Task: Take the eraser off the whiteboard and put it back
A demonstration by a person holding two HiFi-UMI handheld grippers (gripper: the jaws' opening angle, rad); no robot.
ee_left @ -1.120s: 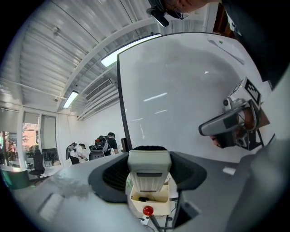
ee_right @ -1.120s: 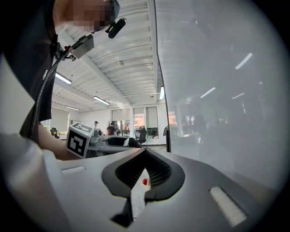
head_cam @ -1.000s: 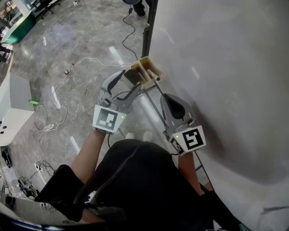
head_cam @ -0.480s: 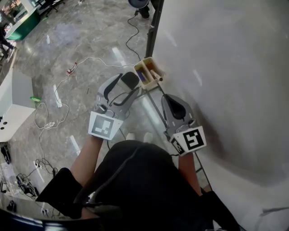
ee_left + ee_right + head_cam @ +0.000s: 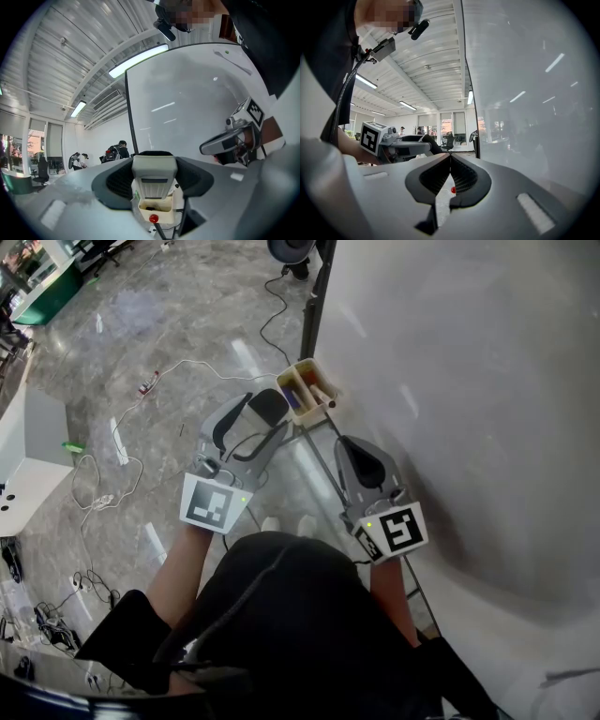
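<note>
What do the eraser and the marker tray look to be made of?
Eraser: smooth pale grey body with a slight sheen, likely hard plastic; the dark fuzzy strip along its far edge is probably felt. Marker tray: beige, matte and thin-walled. It could be plastic or light wood; the look leaves it open.

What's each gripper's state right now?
Left gripper: closed on the eraser.
Right gripper: closed, holding nothing.

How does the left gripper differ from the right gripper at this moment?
The left gripper grips the eraser, jaws held wide; the right gripper is shut and empty. The right gripper is nearer the whiteboard than the left gripper. Both are grey.
</note>
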